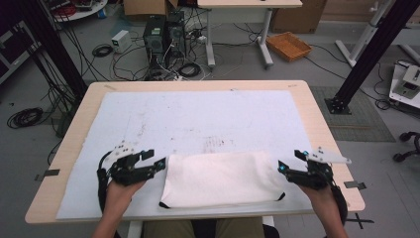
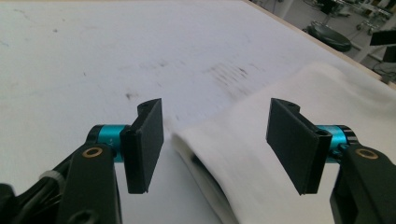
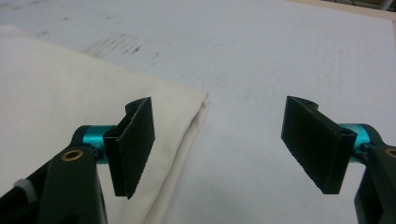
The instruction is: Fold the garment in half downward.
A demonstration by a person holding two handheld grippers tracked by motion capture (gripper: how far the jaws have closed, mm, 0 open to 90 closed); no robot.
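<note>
1. cabled lab floor behind; wooden desk (image 1: 317, 124) covered by a white mat (image 1: 198, 119), faintly smudged near its middle.
2. left gripper (image 1: 151, 161) sits just off the left edge of a folded white cloth (image 1: 223, 178), near the desk's front edge. jaws released, wide apart, nothing between them; from its own view the cloth's left fold (image 2: 210, 154) lies in the gap ahead.
3. cloth: centred along the front edge, lying flat, dark trim at the two front corners. judged light, soft and limp; likely to sag and unfold if lifted by one layer. best hold: pinch all layers at the left and right edges or corners.
4. right gripper (image 1: 289, 163) mirrors it at the cloth's right edge, jaws released, empty; the cloth's corner (image 3: 187, 107) lies by its left jaw.
5. both hands low, forearms in from the front, grippers angled inward.
</note>
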